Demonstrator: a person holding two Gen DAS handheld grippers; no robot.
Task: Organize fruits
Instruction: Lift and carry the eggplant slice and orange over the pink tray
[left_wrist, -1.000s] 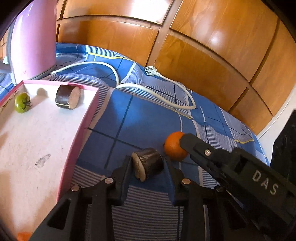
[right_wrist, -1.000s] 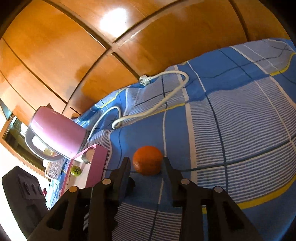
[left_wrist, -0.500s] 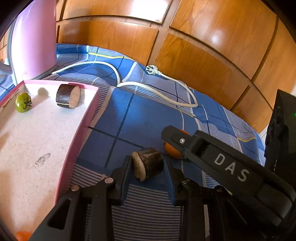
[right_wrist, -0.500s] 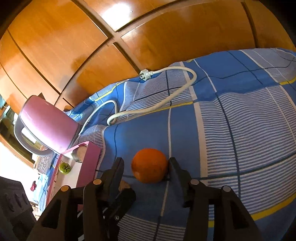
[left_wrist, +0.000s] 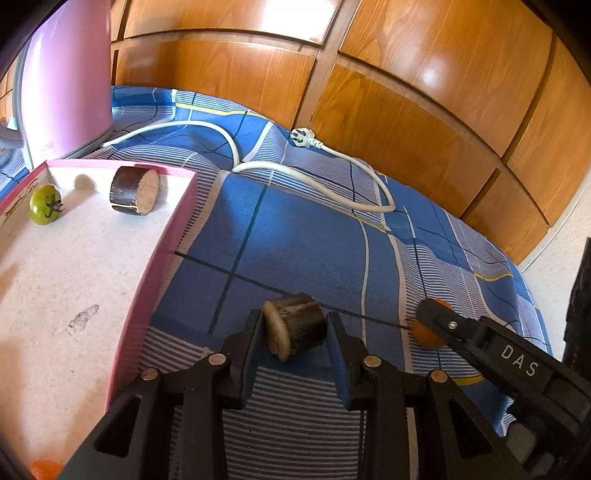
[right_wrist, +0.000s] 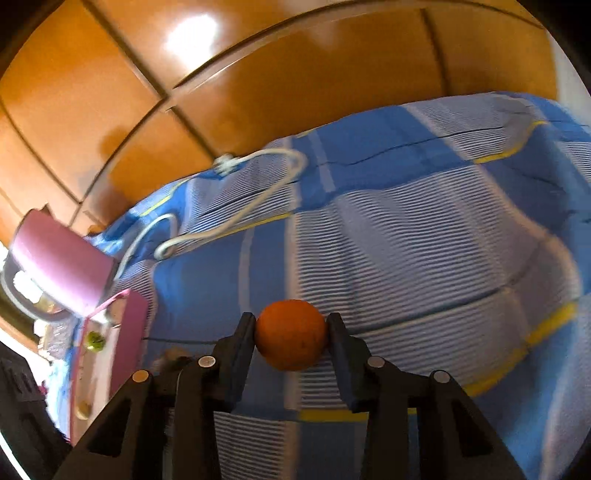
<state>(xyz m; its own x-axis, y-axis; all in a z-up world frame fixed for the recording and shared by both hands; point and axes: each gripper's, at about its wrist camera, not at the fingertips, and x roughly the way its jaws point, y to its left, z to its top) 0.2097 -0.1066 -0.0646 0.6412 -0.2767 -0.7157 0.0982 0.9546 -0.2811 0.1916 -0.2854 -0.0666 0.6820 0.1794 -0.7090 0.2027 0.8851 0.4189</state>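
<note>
My left gripper (left_wrist: 293, 328) is shut on a dark brown cut fruit piece (left_wrist: 295, 326) just above the blue checked cloth, right of the pink tray (left_wrist: 162, 236). In the tray lie a second brown piece (left_wrist: 135, 190), a green tomato (left_wrist: 45, 209) and an orange bit at its near edge (left_wrist: 44, 469). My right gripper (right_wrist: 290, 328) is shut on an orange (right_wrist: 290, 334) and holds it off the cloth. It shows at the right of the left wrist view (left_wrist: 428, 332), with the orange (left_wrist: 424, 334) partly hidden behind a finger.
A white power cord with plug (left_wrist: 303, 138) loops over the cloth behind. A pink kettle (left_wrist: 66, 77) stands behind the tray. Wooden panelled doors (left_wrist: 406, 92) close off the far side. The right wrist view is motion-blurred.
My right gripper has closed on the orange and lifted it, swinging to the right. My left gripper still holds the brown piece in about the same place.
</note>
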